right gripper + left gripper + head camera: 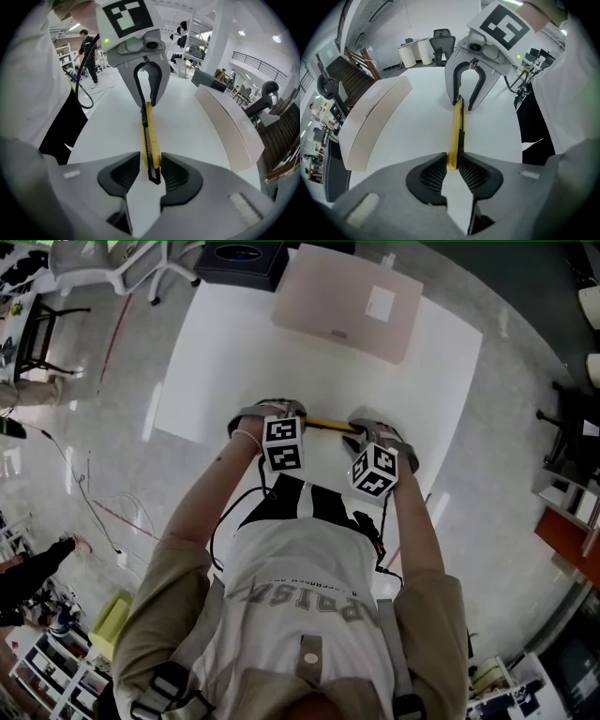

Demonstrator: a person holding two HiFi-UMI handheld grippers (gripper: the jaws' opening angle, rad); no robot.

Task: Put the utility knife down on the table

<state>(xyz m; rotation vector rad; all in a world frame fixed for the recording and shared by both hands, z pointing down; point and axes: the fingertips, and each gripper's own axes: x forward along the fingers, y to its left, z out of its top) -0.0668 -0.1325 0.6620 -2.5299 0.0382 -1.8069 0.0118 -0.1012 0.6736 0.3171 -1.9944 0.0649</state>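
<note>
Your left tool (452, 164) is clamped on the yellow end of the utility knife (457, 126), which spans the middle of the head view across to the right tool (151, 168). That tool's jaws stand apart around the black end. The knife looks down on the white table (197, 131), though contact is unclear. Letting go with the left tool remains.

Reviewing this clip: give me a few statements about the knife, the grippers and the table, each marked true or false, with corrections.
1. The left gripper clamps one end of the knife. True.
2. The right gripper squeezes the knife tightly. False: its fingers stand apart, with the knife between them and a gap beside it.
3. The knife is red. False: it is yellow and black.
4. A flat beige box lies on the white table. True.
</note>
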